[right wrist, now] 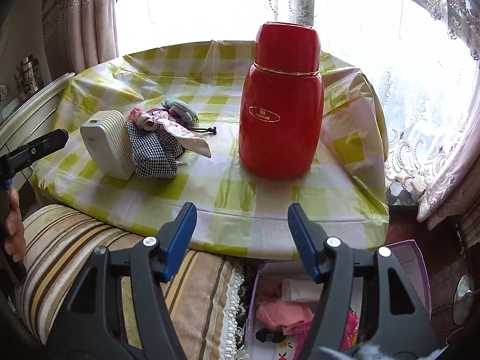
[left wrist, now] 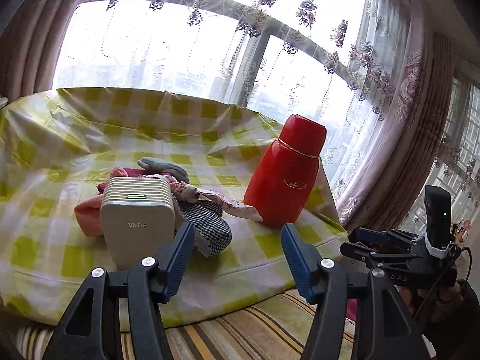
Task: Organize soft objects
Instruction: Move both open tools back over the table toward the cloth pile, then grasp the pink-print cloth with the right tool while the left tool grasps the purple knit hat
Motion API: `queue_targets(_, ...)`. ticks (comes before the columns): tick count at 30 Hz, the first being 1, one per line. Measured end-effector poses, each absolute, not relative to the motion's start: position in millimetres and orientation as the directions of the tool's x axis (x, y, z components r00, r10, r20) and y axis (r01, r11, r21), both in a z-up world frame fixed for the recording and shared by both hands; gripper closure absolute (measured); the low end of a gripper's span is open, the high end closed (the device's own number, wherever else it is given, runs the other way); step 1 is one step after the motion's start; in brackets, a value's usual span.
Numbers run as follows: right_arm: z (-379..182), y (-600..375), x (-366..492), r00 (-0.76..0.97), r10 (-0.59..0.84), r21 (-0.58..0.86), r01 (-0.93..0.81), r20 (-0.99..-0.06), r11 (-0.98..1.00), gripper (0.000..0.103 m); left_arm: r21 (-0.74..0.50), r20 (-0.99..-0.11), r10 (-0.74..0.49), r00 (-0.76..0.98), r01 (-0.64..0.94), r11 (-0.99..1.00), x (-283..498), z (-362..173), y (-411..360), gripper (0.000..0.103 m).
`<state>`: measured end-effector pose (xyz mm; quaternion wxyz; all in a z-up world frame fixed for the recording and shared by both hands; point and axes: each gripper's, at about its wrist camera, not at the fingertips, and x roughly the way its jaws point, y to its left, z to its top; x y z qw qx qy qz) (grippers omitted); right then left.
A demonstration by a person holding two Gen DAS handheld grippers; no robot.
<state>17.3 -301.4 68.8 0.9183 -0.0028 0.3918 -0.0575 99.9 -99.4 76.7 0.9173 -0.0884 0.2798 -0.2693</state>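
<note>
A heap of soft things lies on the checked tablecloth (left wrist: 75,156): a black-and-white checked cloth (left wrist: 210,228), a floral cloth (left wrist: 192,192), a pink cloth (left wrist: 87,216) and a grey-blue piece (left wrist: 168,166). My left gripper (left wrist: 237,235) hangs open over the table's near edge, just in front of the checked cloth, with nothing between its fingers. My right gripper (right wrist: 241,214) is also open and empty, above the table's near edge and the purple box (right wrist: 417,258). The checked cloth (right wrist: 153,153) and floral cloth (right wrist: 180,135) lie further left in the right wrist view.
A white ribbed device marked VAPE (left wrist: 138,219) leans against the heap. A red flask (right wrist: 282,120) stands upright at the right. The purple box below the table holds pink cloth (right wrist: 282,312) and other soft items. A striped cushion (right wrist: 90,255) lies in front. Curtains hang behind.
</note>
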Motion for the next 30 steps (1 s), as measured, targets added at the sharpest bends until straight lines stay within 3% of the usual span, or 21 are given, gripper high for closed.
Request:
queue_targets(22, 59.8, -221.7, 152.0, 0.692, 0.154, 0.113, -0.105, -0.705, 0.988, 0.036, -0.369, -0.465, -0.398, 0.791, 0.236, 0.899, 133.8, 63.7, 3.1, 0.042)
queue_targets(30, 41.5, -205.1, 181.1, 0.66, 0.173, -0.016, -0.271, -0.731, 0.963, 0.036, -0.367, -0.481, -0.348, 0.805, 0.176, 0.913, 148.6, 57.1, 22.5, 0.042)
